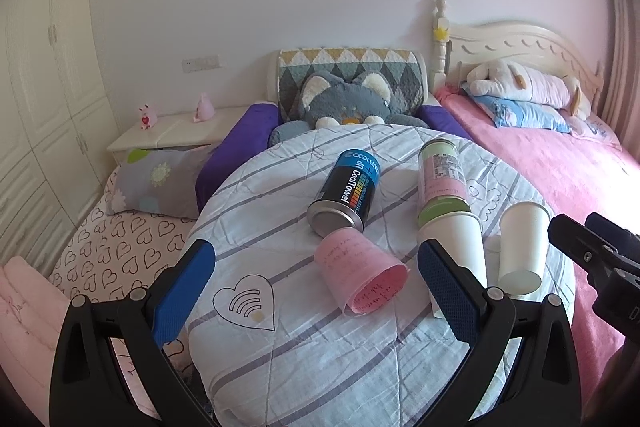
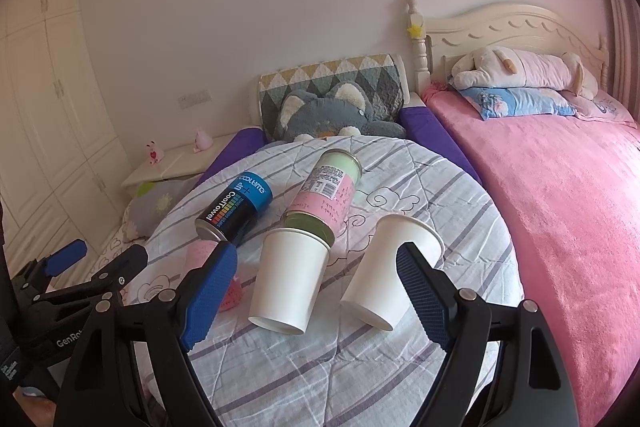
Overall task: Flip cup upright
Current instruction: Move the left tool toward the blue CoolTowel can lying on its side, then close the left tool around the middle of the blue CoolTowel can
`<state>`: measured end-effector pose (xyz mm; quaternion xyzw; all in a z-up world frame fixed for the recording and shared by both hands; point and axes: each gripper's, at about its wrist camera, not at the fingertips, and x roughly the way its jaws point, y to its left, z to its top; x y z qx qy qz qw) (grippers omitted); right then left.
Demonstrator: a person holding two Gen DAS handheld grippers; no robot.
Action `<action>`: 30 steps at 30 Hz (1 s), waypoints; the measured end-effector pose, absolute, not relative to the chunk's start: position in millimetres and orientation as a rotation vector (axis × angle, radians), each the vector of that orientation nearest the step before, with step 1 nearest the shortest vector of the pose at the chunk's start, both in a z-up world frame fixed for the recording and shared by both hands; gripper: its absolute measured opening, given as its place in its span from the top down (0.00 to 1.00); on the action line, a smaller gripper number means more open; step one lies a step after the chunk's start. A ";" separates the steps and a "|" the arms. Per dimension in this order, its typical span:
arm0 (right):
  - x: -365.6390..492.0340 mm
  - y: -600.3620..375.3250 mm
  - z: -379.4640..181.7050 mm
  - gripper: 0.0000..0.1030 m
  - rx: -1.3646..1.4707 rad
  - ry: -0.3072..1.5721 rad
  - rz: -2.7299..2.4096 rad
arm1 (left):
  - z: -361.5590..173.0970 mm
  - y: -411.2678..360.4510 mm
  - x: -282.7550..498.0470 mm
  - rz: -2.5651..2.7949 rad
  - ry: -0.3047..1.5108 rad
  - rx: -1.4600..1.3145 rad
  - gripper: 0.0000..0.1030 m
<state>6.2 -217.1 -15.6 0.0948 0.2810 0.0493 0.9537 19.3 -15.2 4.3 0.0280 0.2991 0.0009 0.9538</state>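
Note:
Two white paper cups lie on their sides on the striped quilt (image 2: 440, 187). The left one (image 2: 290, 279) has its mouth against a green-and-pink can (image 2: 326, 199); the right one (image 2: 390, 273) lies apart. Both show in the left wrist view (image 1: 460, 239) (image 1: 522, 247). A pink cup (image 1: 360, 273) lies on its side, mouth toward me. My left gripper (image 1: 316, 291) is open, with the pink cup between and beyond its fingers. My right gripper (image 2: 318, 295) is open and empty, just short of the two white cups.
A black-and-blue CoolTowel can (image 1: 348, 193) lies on the quilt behind the pink cup. A grey plush cat (image 1: 344, 103) sits at the quilt's head. A pink bed (image 2: 560, 207) lies to the right, a nightstand (image 1: 176, 133) to the left.

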 end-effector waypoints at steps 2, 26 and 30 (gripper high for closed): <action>7.8 -216.9 -15.9 0.19 0.192 0.573 0.102 | 5.1 -16.6 22.2 0.000 0.611 0.067 0.00; 69.2 -229.7 -24.7 0.19 0.236 0.601 0.138 | -12.9 -25.4 126.5 -0.020 0.765 0.124 0.00; 85.9 -231.2 -27.7 0.19 0.243 0.606 0.147 | -22.5 -28.4 156.3 -0.013 0.811 0.150 0.00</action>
